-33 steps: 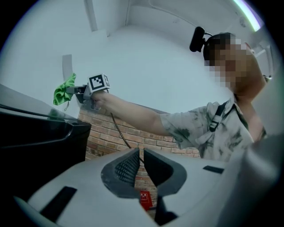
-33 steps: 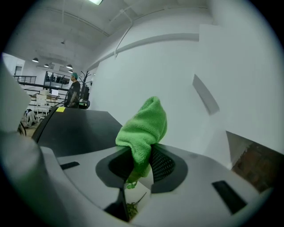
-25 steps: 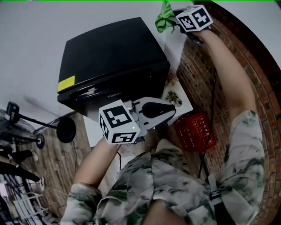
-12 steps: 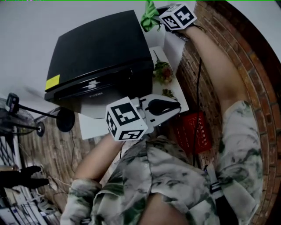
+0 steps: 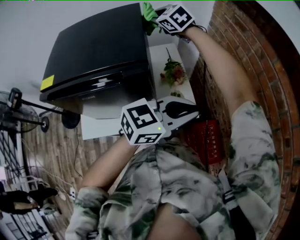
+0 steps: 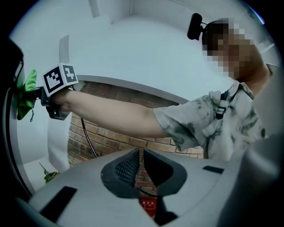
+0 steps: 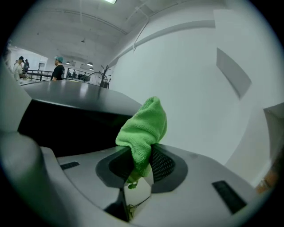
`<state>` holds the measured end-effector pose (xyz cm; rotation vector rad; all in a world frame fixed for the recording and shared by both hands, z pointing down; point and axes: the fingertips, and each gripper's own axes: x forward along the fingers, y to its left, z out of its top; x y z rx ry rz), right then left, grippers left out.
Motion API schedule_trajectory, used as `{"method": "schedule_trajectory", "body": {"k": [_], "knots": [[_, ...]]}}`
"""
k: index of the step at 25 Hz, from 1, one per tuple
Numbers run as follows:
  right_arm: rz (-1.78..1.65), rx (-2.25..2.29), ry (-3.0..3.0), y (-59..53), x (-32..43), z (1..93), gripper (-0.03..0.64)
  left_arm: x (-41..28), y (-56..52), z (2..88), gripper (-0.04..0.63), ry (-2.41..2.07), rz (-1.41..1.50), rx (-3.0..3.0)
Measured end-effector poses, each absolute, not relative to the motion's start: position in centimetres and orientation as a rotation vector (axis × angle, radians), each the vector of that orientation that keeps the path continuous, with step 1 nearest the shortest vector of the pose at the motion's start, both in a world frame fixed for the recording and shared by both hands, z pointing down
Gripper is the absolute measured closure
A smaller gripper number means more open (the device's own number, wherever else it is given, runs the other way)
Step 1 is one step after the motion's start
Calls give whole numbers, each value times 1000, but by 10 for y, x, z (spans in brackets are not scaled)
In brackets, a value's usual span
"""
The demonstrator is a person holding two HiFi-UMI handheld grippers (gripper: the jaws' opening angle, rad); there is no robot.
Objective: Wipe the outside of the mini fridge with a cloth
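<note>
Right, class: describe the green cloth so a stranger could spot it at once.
Find the big black mini fridge by the white wall. At its far right corner, the right hand-held gripper is shut on a bunched cloth. It is bright green and fuzzy, unlike the reddish flowers nearby.

White wall (image 5: 42,18); red brickwork (image 5: 267,61) at right; white table (image 5: 99,129), flower sprig (image 5: 171,73) near its right edge; red crate (image 5: 209,140) below; wood-pattern planks (image 5: 56,154); black stand (image 5: 28,123); ceiling light (image 7: 111,1)
</note>
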<state>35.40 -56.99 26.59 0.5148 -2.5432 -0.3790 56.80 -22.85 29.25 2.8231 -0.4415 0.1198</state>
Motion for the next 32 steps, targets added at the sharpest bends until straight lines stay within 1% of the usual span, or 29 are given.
{"method": "schedule_trajectory", "body": {"k": [7, 18, 24, 28, 32], "knots": [[-317, 454, -2553, -566, 349, 329, 512, 570, -233, 307, 565, -506, 116, 2784], [-152, 421, -2489, -545, 359, 465, 513, 558, -228, 314, 565, -600, 116, 2744], [-49, 412, -2428, -527, 367, 525, 512, 553, -225, 317, 565, -638, 116, 2723], [-14, 426, -2396, -525, 376, 544, 512, 549, -225, 318, 565, -658, 117, 2718], [-23, 462, -2448, -531, 389, 524, 512, 547, -224, 316, 565, -655, 109, 2721]]}}
